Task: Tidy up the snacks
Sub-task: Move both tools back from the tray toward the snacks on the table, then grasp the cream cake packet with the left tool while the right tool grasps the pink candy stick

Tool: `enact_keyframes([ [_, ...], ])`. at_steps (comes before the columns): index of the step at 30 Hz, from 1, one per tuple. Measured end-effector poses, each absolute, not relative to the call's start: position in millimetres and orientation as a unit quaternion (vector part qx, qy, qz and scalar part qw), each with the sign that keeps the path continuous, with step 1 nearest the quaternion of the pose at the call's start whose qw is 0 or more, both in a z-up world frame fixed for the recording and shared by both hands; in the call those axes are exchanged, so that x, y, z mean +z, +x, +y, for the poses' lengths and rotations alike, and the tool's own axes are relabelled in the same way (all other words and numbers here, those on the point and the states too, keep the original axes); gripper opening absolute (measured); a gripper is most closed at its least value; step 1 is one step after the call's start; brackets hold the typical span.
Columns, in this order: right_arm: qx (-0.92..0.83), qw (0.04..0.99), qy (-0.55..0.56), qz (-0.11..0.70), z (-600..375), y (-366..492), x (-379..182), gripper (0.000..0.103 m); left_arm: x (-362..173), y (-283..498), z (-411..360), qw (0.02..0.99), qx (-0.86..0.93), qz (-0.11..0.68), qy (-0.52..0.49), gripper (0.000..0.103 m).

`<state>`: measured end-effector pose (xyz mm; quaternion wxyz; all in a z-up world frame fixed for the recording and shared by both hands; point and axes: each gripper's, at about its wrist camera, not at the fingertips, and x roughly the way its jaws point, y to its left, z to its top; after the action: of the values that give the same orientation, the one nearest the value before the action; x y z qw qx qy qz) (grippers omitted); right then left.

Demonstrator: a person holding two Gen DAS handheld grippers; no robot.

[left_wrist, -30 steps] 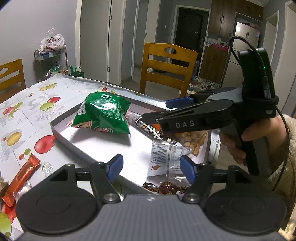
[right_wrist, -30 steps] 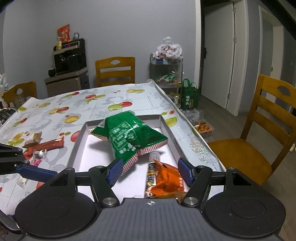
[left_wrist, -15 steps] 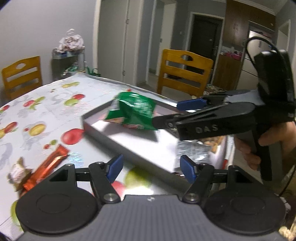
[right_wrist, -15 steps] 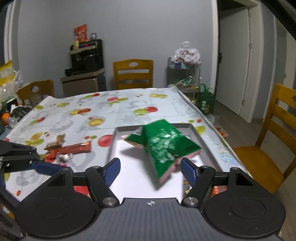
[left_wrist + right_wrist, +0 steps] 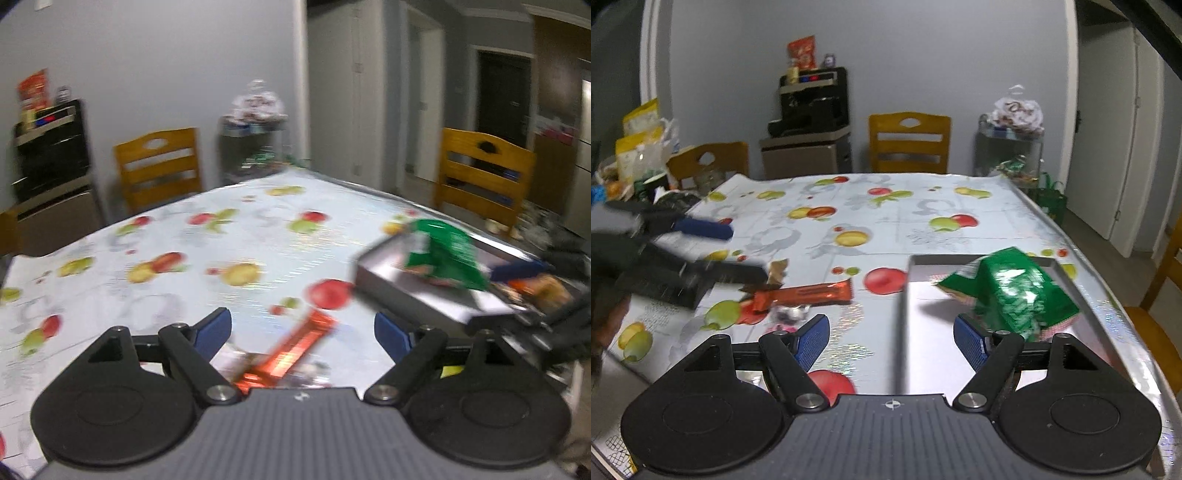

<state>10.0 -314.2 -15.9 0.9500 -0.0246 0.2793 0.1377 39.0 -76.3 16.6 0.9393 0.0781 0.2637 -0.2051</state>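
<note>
The left tool [image 5: 303, 334] now hangs over the open bench [image 5: 192, 266] beside the tray [image 5: 417, 295], where a second ago it pointed into the tray at the packets there. Its jaws are opening, wider than a second ago, with nothing pinched; the orange snack bar [image 5: 291, 350] now lies on the cloth below the gap. The right tool [image 5: 891, 338] has pulled back and swung left, so the tray wall [image 5: 903, 325] now runs between its jaws, the green snack bag [image 5: 1012, 291] sits to the right, and the orange packets below it have left its view. Its jaws have widened a little.
</note>
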Motion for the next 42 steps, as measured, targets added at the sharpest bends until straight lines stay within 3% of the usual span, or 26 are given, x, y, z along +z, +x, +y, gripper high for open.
enact_keyframes([
  [17,0.181,0.927,-0.023,0.328,-239,23,-43,0.074,-43,118,-29,0.946,-0.087,0.312,-0.007,0.085],
  [24,0.179,0.924,-0.012,0.338,-218,33,-58,0.074,-55,116,-27,0.953,-0.091,0.29,-0.022,0.085],
  [34,0.176,0.926,-0.022,0.334,-201,38,-71,0.074,-71,123,-48,0.953,-0.079,0.292,0.026,0.085],
  [42,0.171,0.928,-0.028,0.33,-201,40,-74,0.074,-78,130,-37,0.943,-0.081,0.321,0.006,0.085],
])
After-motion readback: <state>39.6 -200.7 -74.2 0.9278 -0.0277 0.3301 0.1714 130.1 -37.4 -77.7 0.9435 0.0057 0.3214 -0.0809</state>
